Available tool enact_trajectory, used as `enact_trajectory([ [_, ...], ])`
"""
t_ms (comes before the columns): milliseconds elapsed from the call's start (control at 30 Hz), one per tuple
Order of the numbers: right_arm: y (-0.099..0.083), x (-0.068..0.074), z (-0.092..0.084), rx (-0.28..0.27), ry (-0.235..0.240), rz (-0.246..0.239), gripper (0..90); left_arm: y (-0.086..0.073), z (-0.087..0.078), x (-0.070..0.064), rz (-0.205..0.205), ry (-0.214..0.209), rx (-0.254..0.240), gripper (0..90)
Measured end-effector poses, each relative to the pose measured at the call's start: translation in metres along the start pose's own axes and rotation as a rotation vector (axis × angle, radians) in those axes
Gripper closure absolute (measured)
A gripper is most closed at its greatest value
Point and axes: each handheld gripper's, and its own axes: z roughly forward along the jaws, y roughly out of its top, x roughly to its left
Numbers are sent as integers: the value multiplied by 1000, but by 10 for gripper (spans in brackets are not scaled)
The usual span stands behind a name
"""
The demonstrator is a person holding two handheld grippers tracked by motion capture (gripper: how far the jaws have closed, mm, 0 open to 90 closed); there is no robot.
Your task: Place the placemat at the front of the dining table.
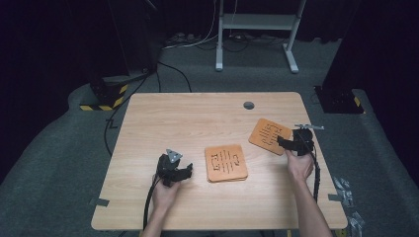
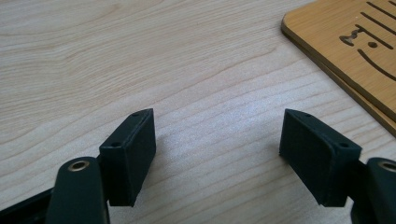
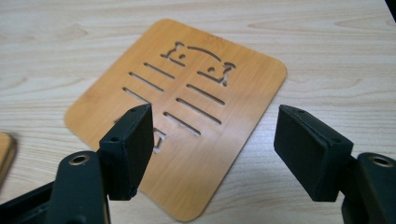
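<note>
A thin orange wooden board (image 1: 268,135) with cut-out slots lies flat on the table at the right. My right gripper (image 1: 283,142) stands open just over its near corner. In the right gripper view the board (image 3: 187,102) lies flat beneath and beyond the open right gripper (image 3: 212,144), whose pads do not press on it. A stack of similar orange boards (image 1: 226,163) sits at the table's middle. My left gripper (image 1: 186,173) rests open to the left of the stack. The left gripper (image 2: 217,144) has bare wood between its jaws, and the stack's corner (image 2: 355,51) lies at the upper right.
The light wooden table (image 1: 163,123) has a round grey cable hole (image 1: 248,105) near its far edge. Beyond it stand a white metal frame (image 1: 257,29) and a black stand with yellow-black tape (image 1: 106,96). Cables trail across the grey floor.
</note>
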Motion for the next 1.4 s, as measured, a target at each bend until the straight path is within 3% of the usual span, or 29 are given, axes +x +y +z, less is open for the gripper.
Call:
enact_trajectory([
  [200,-2,7,-6,-27,26,-17,294,0,0,0,1,0,0,269],
  [267,-2,10,-7,-22,28,-43,294,0,0,0,1,0,0,269],
  [733,-2,20,-25,-88,99,-56,320,0,0,0,1,0,0,269],
  [1000,-2,24,-36,-88,129,-98,327,0,0,0,1,0,0,269],
  [1400,-4,21,-46,-114,171,-87,333,0,0,0,3,-1,0,270],
])
